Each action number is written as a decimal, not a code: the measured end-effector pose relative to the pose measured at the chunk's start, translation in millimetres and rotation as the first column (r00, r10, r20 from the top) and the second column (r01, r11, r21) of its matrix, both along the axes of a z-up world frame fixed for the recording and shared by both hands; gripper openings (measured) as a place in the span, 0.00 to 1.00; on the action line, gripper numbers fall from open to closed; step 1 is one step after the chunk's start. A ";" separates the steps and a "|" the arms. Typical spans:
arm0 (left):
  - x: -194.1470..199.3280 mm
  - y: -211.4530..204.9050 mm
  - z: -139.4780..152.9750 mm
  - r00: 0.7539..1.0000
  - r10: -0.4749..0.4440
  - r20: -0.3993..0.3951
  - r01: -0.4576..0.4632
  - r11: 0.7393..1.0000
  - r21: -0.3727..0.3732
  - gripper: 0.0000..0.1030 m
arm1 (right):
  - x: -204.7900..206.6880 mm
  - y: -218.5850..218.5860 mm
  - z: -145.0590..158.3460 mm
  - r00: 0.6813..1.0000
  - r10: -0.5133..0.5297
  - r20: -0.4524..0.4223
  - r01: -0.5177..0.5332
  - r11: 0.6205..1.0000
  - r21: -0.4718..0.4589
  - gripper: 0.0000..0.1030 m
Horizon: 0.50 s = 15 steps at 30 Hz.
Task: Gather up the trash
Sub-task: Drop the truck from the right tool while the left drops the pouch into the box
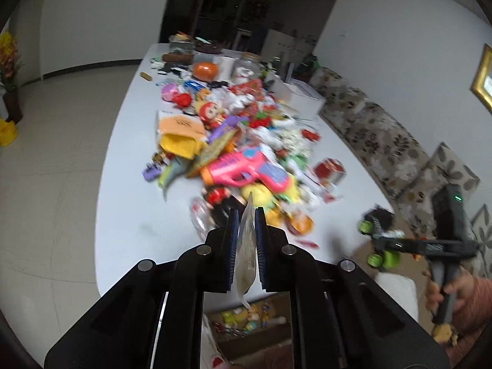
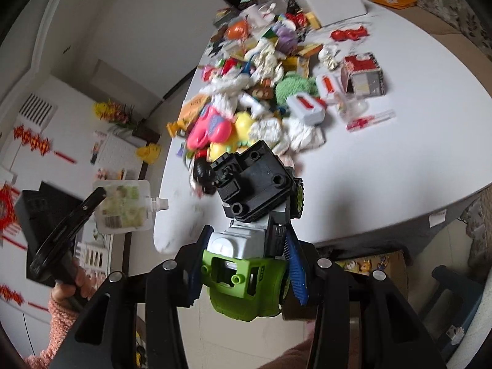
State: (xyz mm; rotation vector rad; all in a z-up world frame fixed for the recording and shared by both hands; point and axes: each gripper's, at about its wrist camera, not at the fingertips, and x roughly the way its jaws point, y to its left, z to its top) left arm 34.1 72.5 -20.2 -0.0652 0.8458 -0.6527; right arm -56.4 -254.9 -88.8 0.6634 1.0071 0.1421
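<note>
I am holding both sets of jaws tipped downward above the near end of the white oval bench, whose smooth top is carrying a long, jumbled heap of toys and wrappers running away in front of me. Below my jaws, under the bench edge, a brown cardboard box is sitting with small figures in it.

My right gripper is gripping a chunky toy truck: ribbed blue pads are pressing its glossy lime-green plastic body from both sides, while the black, blocky underside with bolt holes and knobbly green-rimmed wheels is sticking out ahead of the jaws over the bench.

My left gripper is pinching a flat, silvery spouted pouch, the piece of trash. Its jaws are pressed nearly together on the thin foil, edge-on between the pads, with the crinkled lower end dangling behind them. From the right wrist view the same pouch is showing a pale printed face, a barcode and a short white spout, raised off the bench to the left of my right jaws. A hand in a fuzzy pink sleeve is gripping that handle.
</note>
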 end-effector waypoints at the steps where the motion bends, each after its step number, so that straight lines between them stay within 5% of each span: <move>1: -7.0 0.1 -0.3 1.000 -0.009 -0.007 0.009 1.000 -0.007 0.11 | -4.2 3.8 -2.3 1.000 0.019 -0.011 -0.020 1.000 -0.003 0.43; 8: -60.4 -27.4 -44.7 0.984 -0.124 -0.130 0.126 0.992 0.012 0.11 | -32.6 17.5 -33.9 0.989 0.089 -0.119 -0.093 0.995 -0.034 0.44; 15: -89.2 -73.0 -177.6 0.922 -0.183 -0.342 0.232 0.967 0.108 0.11 | -57.6 13.2 -118.7 0.955 0.083 -0.286 -0.092 0.996 -0.017 0.44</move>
